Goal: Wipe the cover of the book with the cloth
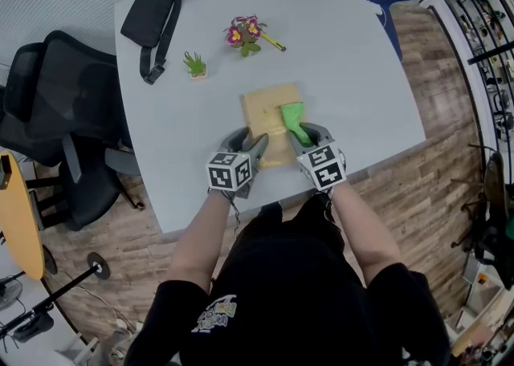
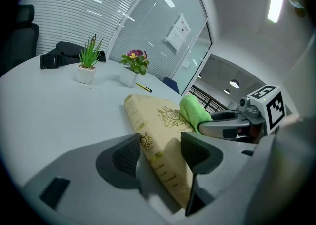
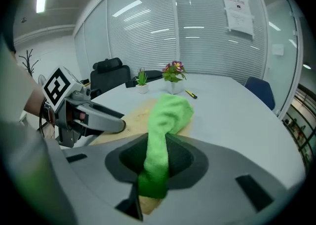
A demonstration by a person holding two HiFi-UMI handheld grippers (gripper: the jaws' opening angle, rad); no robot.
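Nearest you: your two forearms reach out over the near edge of the worktop (image 1: 353, 59), and the two claws sit side by side at the book's near end.
Right claw (image 1: 308, 136) (image 3: 158, 162): its jaws are closed tight on the green cloth (image 1: 292, 115) (image 3: 167, 115). The cloth runs up out of the pinch and forward, and its free end lies bunched on the cover.
Left claw (image 1: 247, 144) (image 2: 160, 152): its jaws stand part-way apart, astride the near left corner of the book (image 1: 269, 111) (image 2: 158, 120). One pad is against the spine side and the other over the cover. It looks like a steadying hold, though how hard the pads press can't be read from here.
Book: it lies flat on the worktop just ahead of both claws, cover up, spine to your left.
Long axis: it runs away from you, leaning a little to the left at the far end.
Cloth on cover: it sits on the right-hand part, near the middle of that edge. The bare cover lies to its left and beyond it.
Nearer arm: the right has the cloth and is already over the book, so the wipe belongs to it.
What the move turns on: the unwiped cover lies leftward and forward of your right claw. My judgement is to sweep along the long axis and leave the left claw's corner until last.
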